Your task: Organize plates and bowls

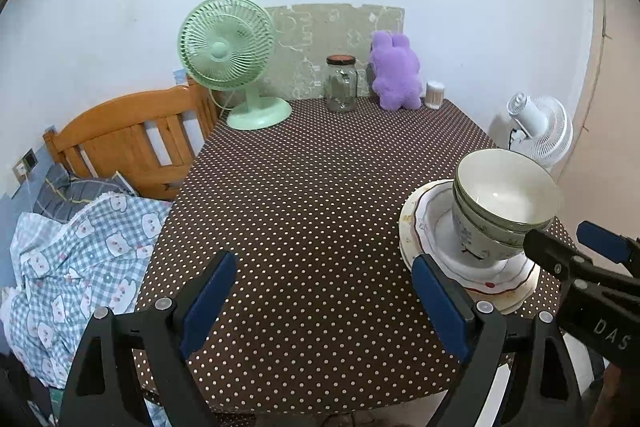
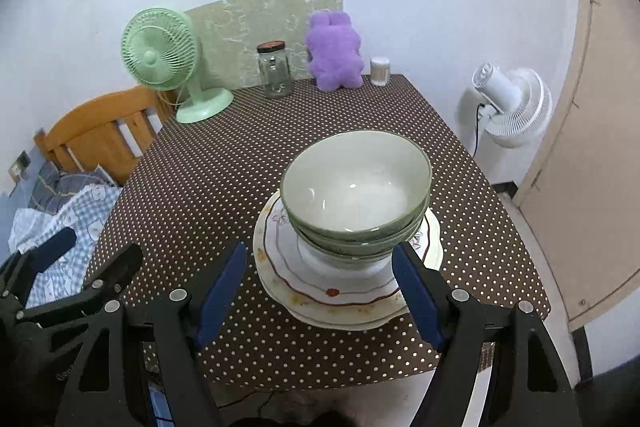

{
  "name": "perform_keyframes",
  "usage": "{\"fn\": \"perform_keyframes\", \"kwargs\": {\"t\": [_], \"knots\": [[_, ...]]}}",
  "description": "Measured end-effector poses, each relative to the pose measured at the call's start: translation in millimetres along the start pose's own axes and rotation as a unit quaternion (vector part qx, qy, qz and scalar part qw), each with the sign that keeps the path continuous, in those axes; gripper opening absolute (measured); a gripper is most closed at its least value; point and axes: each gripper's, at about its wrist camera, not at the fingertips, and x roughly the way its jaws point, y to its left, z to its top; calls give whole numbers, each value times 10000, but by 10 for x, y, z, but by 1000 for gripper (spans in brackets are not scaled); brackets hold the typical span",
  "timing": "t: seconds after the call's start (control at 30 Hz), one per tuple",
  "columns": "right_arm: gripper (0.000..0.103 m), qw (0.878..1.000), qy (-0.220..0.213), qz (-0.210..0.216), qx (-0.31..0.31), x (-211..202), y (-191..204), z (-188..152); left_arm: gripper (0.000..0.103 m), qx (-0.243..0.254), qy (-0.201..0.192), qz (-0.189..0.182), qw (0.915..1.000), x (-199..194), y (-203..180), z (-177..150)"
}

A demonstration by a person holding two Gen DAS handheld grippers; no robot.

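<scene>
bowls sit nested on stacked plates at lower centre of the right wrist frame, on the counter. left tool and right tool both released, empty. stacking looks done; little seems left.

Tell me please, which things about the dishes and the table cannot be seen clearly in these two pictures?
- Number of bowls: nested; both views show only rims, exact count unclear.
- Number of plates: stacked under the bowls; lower ones show only as edges.
- Near table edge: covered by the gripper bodies in both views.
- Contents of the small container beside the purple plush: too small.
</scene>
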Motion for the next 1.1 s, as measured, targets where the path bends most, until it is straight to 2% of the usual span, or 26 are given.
{"fn": "perform_keyframes", "kwargs": {"t": [0.27, 0.47, 0.67, 1.1], "knots": [[78, 9995, -270, 120, -128, -58, -30, -254, 93, -40, -200, 191, 9996, -43, -53, -214], [78, 9991, -387, 131, -102, -66, -84, -393, 95, -64, -290, 152, 9994, -84, -85, -339], [78, 9987, -477, 143, -77, -70, -85, -423, 97, -123, -417, 108, 9990, -116, -63, -351], [82, 9988, -484, 83, -19, -20, -115, -440, 103, -201, -443, 60, 9988, -85, -48, -364]]}}
